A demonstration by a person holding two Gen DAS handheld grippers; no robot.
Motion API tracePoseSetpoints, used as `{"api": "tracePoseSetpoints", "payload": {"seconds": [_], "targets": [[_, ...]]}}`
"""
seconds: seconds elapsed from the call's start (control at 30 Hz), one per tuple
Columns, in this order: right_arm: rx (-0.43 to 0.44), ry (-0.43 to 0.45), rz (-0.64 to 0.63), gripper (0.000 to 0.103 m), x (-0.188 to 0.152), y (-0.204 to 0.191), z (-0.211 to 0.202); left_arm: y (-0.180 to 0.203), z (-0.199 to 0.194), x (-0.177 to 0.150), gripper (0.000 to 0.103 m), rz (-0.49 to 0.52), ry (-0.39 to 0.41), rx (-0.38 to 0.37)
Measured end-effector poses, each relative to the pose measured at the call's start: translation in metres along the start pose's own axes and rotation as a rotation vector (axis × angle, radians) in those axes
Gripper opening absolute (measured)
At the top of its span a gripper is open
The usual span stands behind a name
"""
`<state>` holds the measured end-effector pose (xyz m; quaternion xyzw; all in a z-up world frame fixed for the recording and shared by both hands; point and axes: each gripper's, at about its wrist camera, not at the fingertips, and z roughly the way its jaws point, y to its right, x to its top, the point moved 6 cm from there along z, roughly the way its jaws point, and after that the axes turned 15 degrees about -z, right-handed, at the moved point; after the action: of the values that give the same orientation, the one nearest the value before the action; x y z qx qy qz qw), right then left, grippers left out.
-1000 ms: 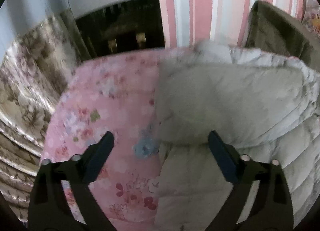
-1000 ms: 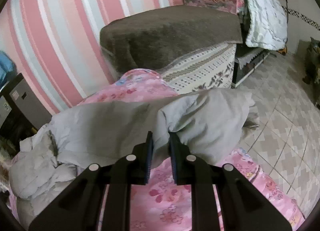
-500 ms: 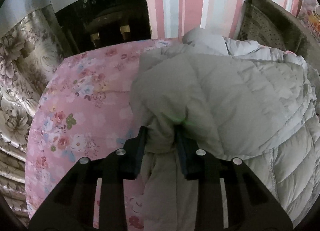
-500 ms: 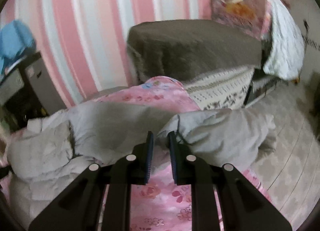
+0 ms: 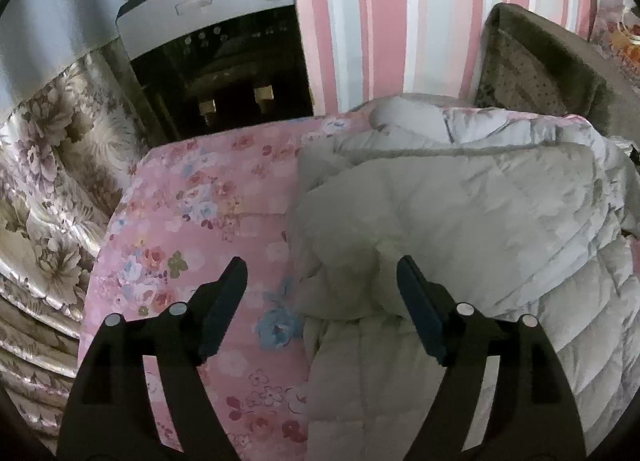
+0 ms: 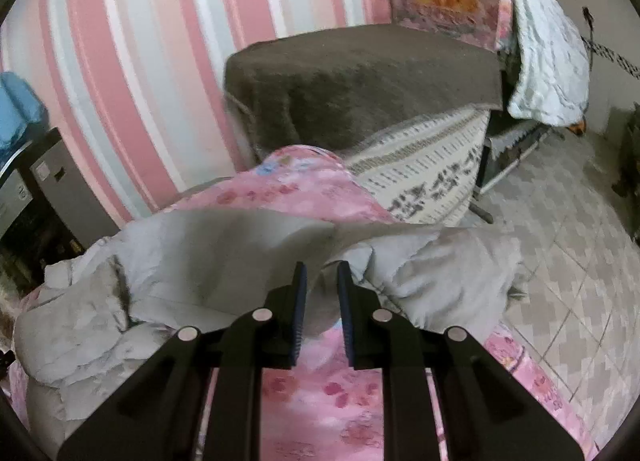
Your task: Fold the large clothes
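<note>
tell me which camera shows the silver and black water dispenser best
The left wrist view. The silver and black water dispenser stands almost whole behind the pink floral bedspread, front panel and both taps visible. The right wrist view catches only a side sliver of it at the left edge.

Jacket (image 5: 460, 221) cut off at right edge; its far side blurred.

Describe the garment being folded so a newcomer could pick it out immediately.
Find the pink floral bedspread below the striped wall. On it lies a pale grey quilted puffer jacket, the only plain, unpatterned fabric there, with the right claw shut on its edge.
</note>
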<state>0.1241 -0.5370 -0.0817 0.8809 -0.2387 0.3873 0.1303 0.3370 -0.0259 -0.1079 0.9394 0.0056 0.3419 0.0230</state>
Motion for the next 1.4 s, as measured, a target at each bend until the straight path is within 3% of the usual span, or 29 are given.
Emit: {"api": "tracePoseSetpoints", "payload": {"seconds": [0.17, 0.27, 0.43, 0.5, 0.57, 0.8, 0.83, 0.87, 0.93, 0.97, 1.0, 1.03, 1.27, 1.4], "targets": [[-0.019, -0.038, 0.014, 0.016, -0.014, 0.013, 0.011, 0.003, -0.007, 0.005, 0.086, 0.010, 0.018, 0.040], [-0.017, -0.062, 0.036, 0.016, -0.023, 0.020, 0.019, 0.007, -0.009, 0.004, 0.087, 0.000, 0.000, 0.025], [0.056, -0.105, 0.115, 0.021, -0.041, 0.030, 0.033, 0.011, -0.015, -0.002, 0.087, -0.013, -0.010, 0.001], [0.090, -0.104, 0.154, 0.053, -0.045, 0.034, 0.036, 0.014, -0.019, -0.005, 0.087, -0.004, 0.003, -0.006], [0.114, -0.091, 0.205, 0.069, -0.048, 0.039, 0.037, 0.016, -0.022, -0.008, 0.089, 0.000, 0.011, -0.002], [0.115, -0.135, 0.145, 0.068, -0.050, 0.034, 0.045, 0.014, -0.023, -0.022, 0.091, 0.001, 0.002, 0.005], [0.103, -0.124, 0.122, 0.065, -0.049, 0.033, 0.043, 0.013, -0.022, -0.026, 0.091, -0.002, -0.005, 0.005], [0.090, -0.126, 0.104, 0.053, -0.050, 0.032, 0.041, 0.010, -0.021, -0.030, 0.091, -0.006, -0.013, 0.003], [0.100, -0.145, 0.079, 0.052, -0.055, 0.027, 0.036, 0.002, -0.020, -0.043, 0.091, -0.025, -0.035, 0.003], [0.114, -0.151, 0.073, 0.055, -0.059, 0.023, 0.030, -0.002, -0.019, -0.050, 0.091, -0.031, -0.043, 0.004], [0.128, -0.148, 0.074, 0.067, -0.064, 0.019, 0.021, -0.008, -0.020, -0.060, 0.091, -0.036, -0.056, 0.010], [0.175, -0.129, 0.066, 0.073, -0.070, 0.007, 0.009, -0.013, -0.021, -0.068, 0.091, -0.039, -0.064, 0.012], [0.410, -0.117, -0.129, 0.074, -0.108, -0.079, -0.048, -0.045, -0.038, -0.124, 0.090, -0.102, -0.114, -0.006], [0.419, -0.154, -0.230, 0.074, -0.131, -0.109, -0.060, -0.045, -0.053, -0.147, 0.090, -0.095, -0.124, -0.049]]}}
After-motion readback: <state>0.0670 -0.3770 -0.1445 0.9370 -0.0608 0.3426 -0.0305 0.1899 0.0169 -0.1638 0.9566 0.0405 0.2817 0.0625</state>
